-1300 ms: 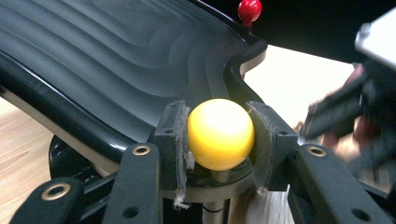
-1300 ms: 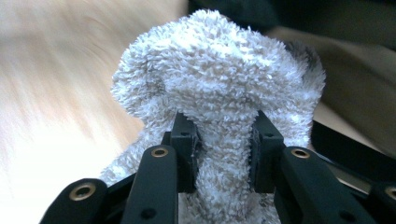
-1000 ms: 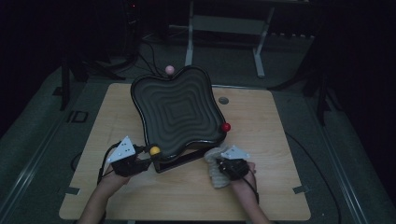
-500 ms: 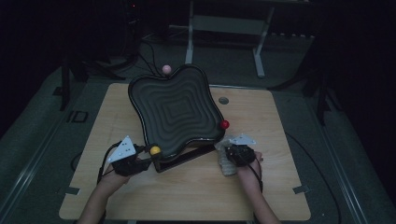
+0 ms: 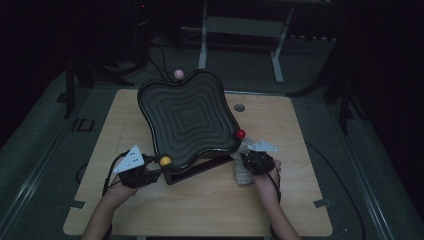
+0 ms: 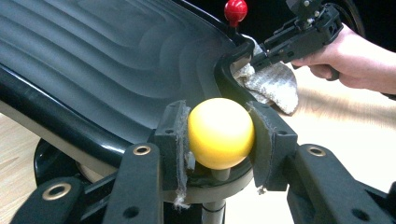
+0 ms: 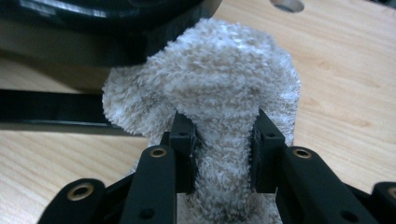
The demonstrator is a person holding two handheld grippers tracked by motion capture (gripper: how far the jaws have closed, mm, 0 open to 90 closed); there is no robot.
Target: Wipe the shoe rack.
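From the high view, a person at a wooden table (image 5: 200,215) works on a black, wavy-ribbed tray (image 5: 187,120) that sits tilted on a stand near the table's middle. The left gripper (image 5: 150,172) is at the tray's near-left corner, closed around a yellow ball knob (image 5: 165,161). The right gripper (image 5: 243,161) is at the near-right corner, just below a red ball knob (image 5: 240,133), with a pale cloth (image 5: 242,175) bunched under it. A pink ball knob (image 5: 178,74) marks the far edge.

In the left gripper view, both pads (image 6: 173,135) press against the sides of the yellow ball knob (image 6: 220,133), which stands on a short stem at the tray's rim (image 6: 56,126). Farther off, the other hand (image 6: 359,56) holds the cloth (image 6: 273,86) against the tray's edge, beneath the red knob (image 6: 236,9).

In the right gripper view, the jaws pinch a thick fold of the fluffy grey-white cloth (image 7: 224,93), which touches the tray's dark underside (image 7: 93,28) above the wooden tabletop (image 7: 345,70).
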